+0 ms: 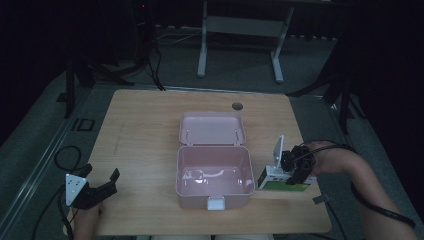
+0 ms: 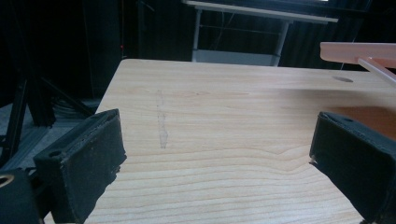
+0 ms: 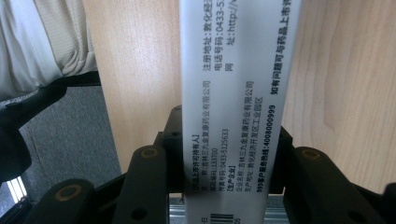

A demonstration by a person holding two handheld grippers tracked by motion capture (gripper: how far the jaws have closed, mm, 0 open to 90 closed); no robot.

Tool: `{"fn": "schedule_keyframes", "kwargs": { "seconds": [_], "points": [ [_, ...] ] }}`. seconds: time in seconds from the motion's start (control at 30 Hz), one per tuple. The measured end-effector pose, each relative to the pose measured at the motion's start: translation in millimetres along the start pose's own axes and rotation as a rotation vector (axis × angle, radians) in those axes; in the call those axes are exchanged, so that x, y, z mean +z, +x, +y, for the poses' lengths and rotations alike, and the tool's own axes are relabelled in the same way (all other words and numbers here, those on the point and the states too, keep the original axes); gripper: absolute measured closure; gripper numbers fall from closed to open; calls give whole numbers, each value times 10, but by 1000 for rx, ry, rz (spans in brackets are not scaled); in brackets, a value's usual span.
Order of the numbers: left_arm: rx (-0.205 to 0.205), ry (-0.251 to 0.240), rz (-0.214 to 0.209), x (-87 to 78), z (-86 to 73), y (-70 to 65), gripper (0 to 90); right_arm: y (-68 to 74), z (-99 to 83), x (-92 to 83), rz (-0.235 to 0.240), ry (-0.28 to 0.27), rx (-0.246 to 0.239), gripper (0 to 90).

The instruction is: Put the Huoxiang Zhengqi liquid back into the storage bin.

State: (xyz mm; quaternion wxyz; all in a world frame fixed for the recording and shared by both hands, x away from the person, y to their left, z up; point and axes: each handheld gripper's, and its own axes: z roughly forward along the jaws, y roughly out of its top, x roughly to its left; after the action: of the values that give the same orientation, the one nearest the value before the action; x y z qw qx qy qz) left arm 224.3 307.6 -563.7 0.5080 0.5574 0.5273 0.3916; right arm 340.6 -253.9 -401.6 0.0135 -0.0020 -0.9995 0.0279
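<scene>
An open pink box sits mid-table, its lid folded back flat and its inside bare. Just right of it a green and white medicine carton rests on the wood. My right gripper is over it and shut on it. In the right gripper view the white printed carton runs up between the black jaws of the right gripper. My left gripper lies near the table's front left corner, open and holding nothing. In its own view the left gripper faces bare wood, with the pink box's edge at upper right.
The wooden table has a round cable hole at its far edge. A white table frame stands on the floor behind. Cables trail off both front corners. A small grey scrap lies near the front right edge.
</scene>
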Motion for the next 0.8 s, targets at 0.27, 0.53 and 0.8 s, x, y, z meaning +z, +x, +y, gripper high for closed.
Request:
{"fn": "schedule_keyframes", "kwargs": {
  "seconds": [0.27, 0.53, 0.8],
  "points": [
    [-1, 0, 0, 1, 0, 0, 31, 15, -19, -216, -12, -9, 3, 629],
    [-1, -1, 1, 2, 0, -2, 31, 10, 2, -409, -20, 3, 11, 630],
    [-3, -1, 0, 2, 0, -2, 31, 43, 78, -579, -38, -4, 5, 629]
  ]
}}
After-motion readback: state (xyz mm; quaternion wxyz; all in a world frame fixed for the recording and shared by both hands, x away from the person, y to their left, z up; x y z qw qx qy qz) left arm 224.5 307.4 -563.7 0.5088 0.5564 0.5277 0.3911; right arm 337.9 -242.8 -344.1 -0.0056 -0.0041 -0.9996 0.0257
